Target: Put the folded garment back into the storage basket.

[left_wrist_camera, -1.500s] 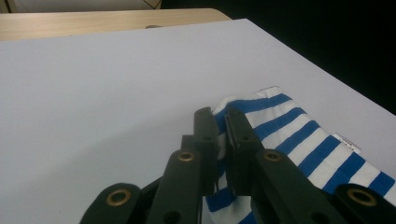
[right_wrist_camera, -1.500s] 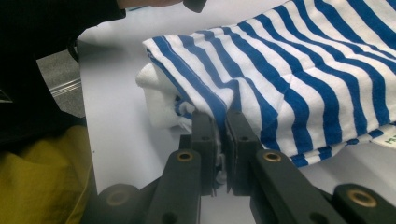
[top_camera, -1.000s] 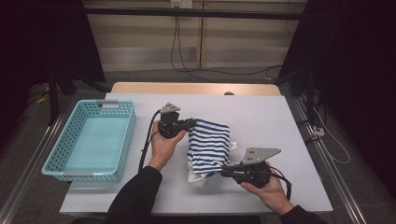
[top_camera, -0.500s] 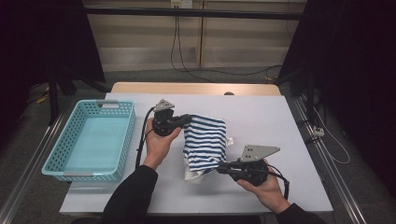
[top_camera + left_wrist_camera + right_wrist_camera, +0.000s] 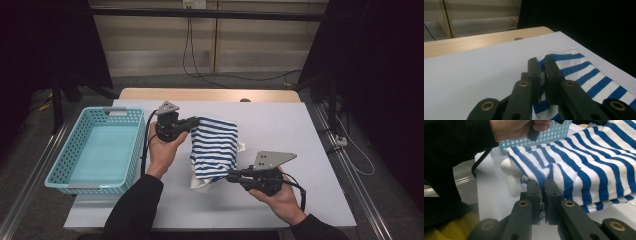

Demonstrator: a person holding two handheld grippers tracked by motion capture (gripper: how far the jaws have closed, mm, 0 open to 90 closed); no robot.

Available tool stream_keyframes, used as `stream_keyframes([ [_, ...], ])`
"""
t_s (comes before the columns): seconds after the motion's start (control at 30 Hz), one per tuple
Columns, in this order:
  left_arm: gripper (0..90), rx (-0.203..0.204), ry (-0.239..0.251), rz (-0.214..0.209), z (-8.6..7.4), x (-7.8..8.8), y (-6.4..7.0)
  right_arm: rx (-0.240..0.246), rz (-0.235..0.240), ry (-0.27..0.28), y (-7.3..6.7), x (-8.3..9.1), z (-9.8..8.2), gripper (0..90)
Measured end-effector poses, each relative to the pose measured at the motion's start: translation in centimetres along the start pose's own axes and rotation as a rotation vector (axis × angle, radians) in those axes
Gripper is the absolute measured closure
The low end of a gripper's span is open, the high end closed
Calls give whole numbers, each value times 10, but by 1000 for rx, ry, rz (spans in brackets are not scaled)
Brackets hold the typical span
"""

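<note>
1. The left gripper (image 5: 196, 121) is clamped on the far-left edge of the striped cloth (image 5: 215, 148).
2. The right gripper (image 5: 231, 176) pinches the cloth's near edge, jaws pressed together.
3. The cloth hangs between the 2 grippers over the white table (image 5: 280, 125), right of the turquoise basket (image 5: 75, 176).

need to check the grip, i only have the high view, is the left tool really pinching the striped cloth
Observer: Yes. In the left gripper view, the left tool has its jaws shut on an edge of the striped cloth.
Operator: and the right one
Observer: The right tool is shut on a bunched fold.
Operator: anything under the stripes
Observer: A plain white layer sticks out beneath, toward the basket.
</note>
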State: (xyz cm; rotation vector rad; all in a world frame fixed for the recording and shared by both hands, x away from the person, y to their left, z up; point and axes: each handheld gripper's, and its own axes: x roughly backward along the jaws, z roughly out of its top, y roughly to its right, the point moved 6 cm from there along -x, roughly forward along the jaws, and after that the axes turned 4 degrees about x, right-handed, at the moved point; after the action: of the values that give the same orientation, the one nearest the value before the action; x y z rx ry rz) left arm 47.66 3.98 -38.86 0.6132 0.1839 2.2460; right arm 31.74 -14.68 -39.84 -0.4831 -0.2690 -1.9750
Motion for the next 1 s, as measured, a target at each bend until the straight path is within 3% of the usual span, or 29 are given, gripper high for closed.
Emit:
stream_keyframes([
  [0.53,847,-10,39,33,19,21,-11,37,9,42,-2,-11,27,850],
  [1.0,846,-3,43,64,22,31,-22,55,13,63,-3,-23,39,851],
])
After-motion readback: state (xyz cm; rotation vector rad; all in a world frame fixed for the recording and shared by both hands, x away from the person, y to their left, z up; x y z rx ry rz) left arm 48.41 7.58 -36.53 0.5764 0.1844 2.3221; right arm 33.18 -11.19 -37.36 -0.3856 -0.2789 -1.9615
